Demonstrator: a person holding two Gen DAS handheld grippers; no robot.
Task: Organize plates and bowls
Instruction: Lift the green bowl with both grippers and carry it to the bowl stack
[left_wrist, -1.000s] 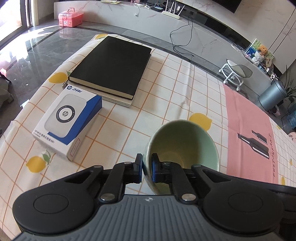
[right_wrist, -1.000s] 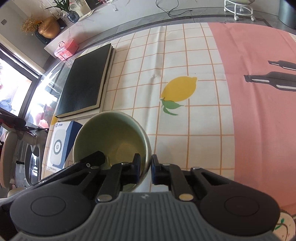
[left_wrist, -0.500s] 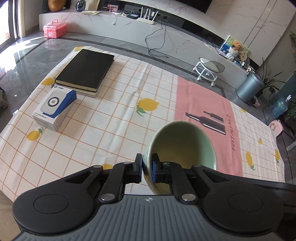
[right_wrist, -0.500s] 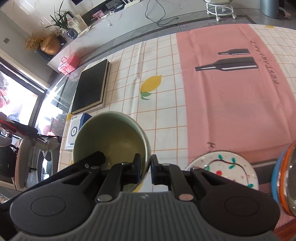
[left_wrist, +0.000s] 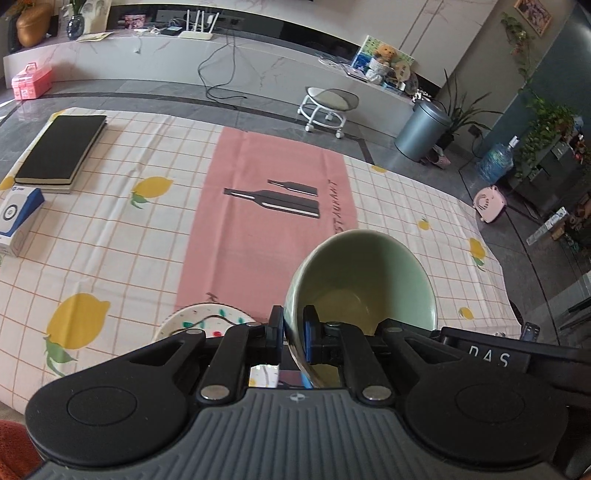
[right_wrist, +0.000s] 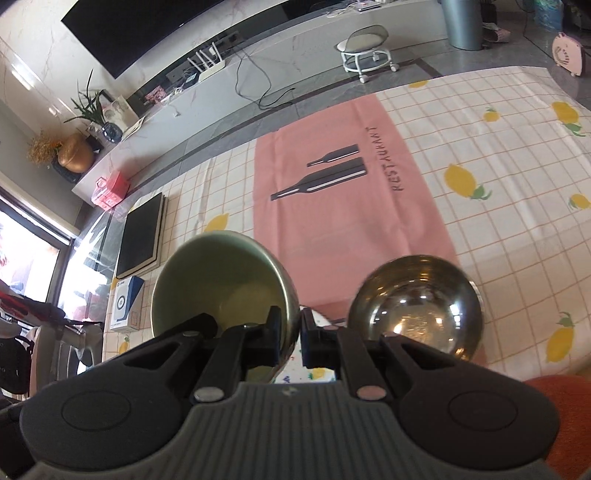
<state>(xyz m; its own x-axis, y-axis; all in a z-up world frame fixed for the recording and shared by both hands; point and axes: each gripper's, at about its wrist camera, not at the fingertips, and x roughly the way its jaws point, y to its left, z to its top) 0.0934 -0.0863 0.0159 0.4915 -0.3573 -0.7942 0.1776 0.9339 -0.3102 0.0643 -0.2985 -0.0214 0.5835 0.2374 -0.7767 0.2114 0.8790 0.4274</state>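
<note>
Both grippers hold one pale green bowl by opposite sides of its rim, lifted above the table. My left gripper is shut on the rim's left side. My right gripper is shut on the rim's right side, with the bowl to its left. A white painted plate lies on the tablecloth below and left of the bowl; a sliver of it shows under my right gripper. A shiny metal bowl stands just right of my right gripper.
A pink placemat with bottle prints runs down the middle of the lemon-print tablecloth. A black notebook and a blue and white box lie at the far left. The table's near edge is close below.
Both grippers have carried the green bowl up and to the right, away from the notebook and box. The painted plate and the metal bowl have come into view.
</note>
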